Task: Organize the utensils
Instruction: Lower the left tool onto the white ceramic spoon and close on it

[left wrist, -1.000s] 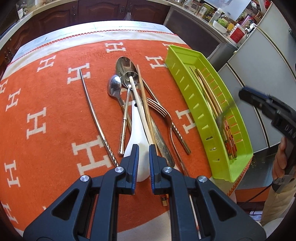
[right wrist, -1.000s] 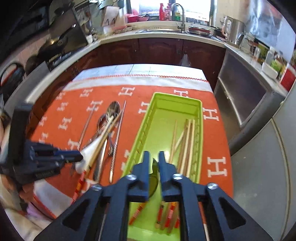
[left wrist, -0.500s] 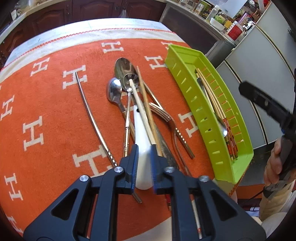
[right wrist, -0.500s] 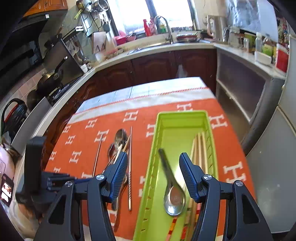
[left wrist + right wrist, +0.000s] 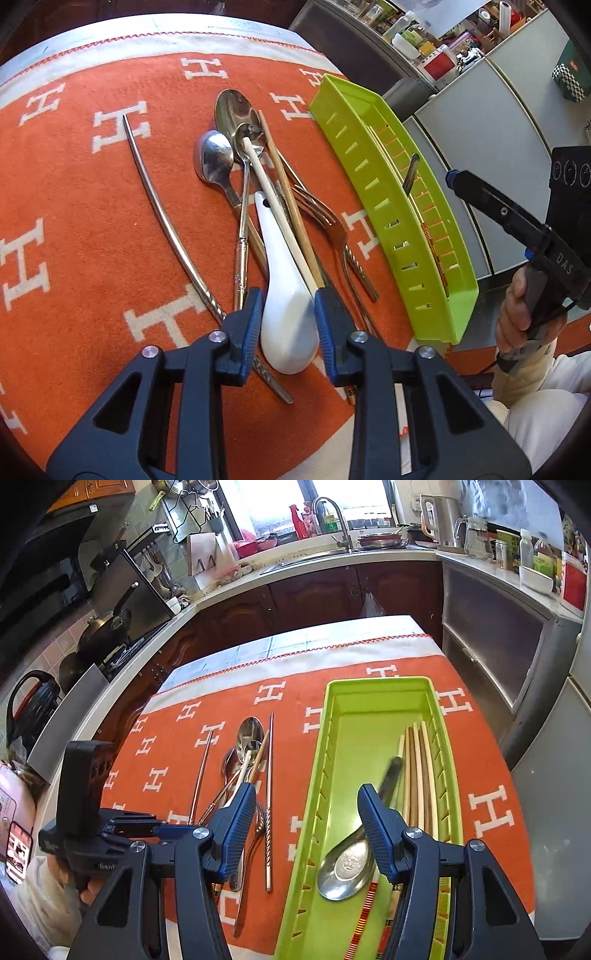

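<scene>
Left gripper [image 5: 288, 325]: fingers opening, a narrow gap, straddling the bowl of the white spoon [image 5: 286, 306]; pads not yet pressing, nothing held.
Right gripper [image 5: 306, 830]: fingers roughly half apart, gripping nothing, hovering over the near end of the green tray [image 5: 376, 686].
White spoon: lies on the orange cloth [image 5: 74, 221] over the tabletop, near edge of the pile, bowl toward the camera, handle running far into the heap; a white chopstick [image 5: 273, 206] and a wooden one [image 5: 291, 206] cross it.
Handling: looks ceramic, so stiff, glazed and slippery, likely to chip if dropped; heavier at the bowl.
Where to hold: probably across the neck just behind the bowl, clear of the chopsticks.
Metal spoon [image 5: 347, 864]: already in the tray, bowl near, handle propped on the chopsticks [image 5: 417, 775] at its right side.
Left on the cloth: spoons, fork [image 5: 325, 221], metal chopsticks [image 5: 162, 210].
</scene>
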Motion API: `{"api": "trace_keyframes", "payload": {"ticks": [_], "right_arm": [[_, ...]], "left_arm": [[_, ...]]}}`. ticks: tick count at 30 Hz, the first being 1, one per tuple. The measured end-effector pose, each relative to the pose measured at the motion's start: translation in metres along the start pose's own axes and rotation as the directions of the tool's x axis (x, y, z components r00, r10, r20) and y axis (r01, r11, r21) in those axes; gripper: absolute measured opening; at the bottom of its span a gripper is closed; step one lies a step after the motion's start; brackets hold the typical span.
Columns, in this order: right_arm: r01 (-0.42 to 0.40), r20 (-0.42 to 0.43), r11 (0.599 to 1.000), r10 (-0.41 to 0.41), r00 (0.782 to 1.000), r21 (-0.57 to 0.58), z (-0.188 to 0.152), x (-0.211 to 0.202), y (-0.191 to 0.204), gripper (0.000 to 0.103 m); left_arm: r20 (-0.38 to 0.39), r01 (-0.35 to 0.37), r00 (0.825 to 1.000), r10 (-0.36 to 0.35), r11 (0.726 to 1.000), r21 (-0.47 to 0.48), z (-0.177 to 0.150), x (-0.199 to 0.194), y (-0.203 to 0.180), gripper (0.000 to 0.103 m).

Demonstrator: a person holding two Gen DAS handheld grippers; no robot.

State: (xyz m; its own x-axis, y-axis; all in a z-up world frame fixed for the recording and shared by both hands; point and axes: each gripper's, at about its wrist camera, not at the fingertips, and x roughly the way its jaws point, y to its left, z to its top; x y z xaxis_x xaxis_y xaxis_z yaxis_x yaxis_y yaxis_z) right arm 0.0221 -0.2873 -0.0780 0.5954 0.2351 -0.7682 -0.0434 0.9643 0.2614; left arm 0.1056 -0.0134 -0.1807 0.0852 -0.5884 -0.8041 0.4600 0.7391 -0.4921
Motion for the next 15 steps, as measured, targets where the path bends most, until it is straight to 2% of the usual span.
{"api": "trace_keyframes", "payload": {"ticks": [4,5,6,8,11,15], "right_arm": [[-0.007,-0.009,1.000,0.008,1.000,0.011,-0.001,0.005,0.001,0.056],[-0.011,-0.012,1.000,0.011,1.000,0.016,-0.002,0.005,0.001,0.056],[-0.016,-0.015,1.000,0.016,1.000,0.021,-0.002,0.007,0.002,0.055],[-0.015,-0.013,1.000,0.015,1.000,0.025,-0.003,0.005,0.001,0.055],[-0.019,-0.012,1.000,0.019,1.000,0.024,-0.004,0.005,0.004,0.054],[-0.023,-0.006,1.000,0.024,1.000,0.019,-0.006,-0.001,0.007,0.053]], "left_arm": [[0.017,-0.051,0.999,0.050,0.998,0.030,-0.006,-0.003,-0.013,0.024],[0.021,-0.060,0.998,0.059,0.998,0.036,-0.007,-0.003,-0.016,0.021],[0.035,-0.056,0.998,0.054,0.998,0.038,-0.009,-0.007,-0.020,0.013],[0.051,-0.049,0.998,0.047,0.998,0.037,-0.011,-0.014,-0.026,0.010],[0.052,-0.091,0.995,0.088,0.994,0.060,-0.014,-0.016,-0.035,0.009],[0.047,-0.104,0.994,0.101,0.992,0.069,-0.017,-0.013,-0.042,0.009]]}}
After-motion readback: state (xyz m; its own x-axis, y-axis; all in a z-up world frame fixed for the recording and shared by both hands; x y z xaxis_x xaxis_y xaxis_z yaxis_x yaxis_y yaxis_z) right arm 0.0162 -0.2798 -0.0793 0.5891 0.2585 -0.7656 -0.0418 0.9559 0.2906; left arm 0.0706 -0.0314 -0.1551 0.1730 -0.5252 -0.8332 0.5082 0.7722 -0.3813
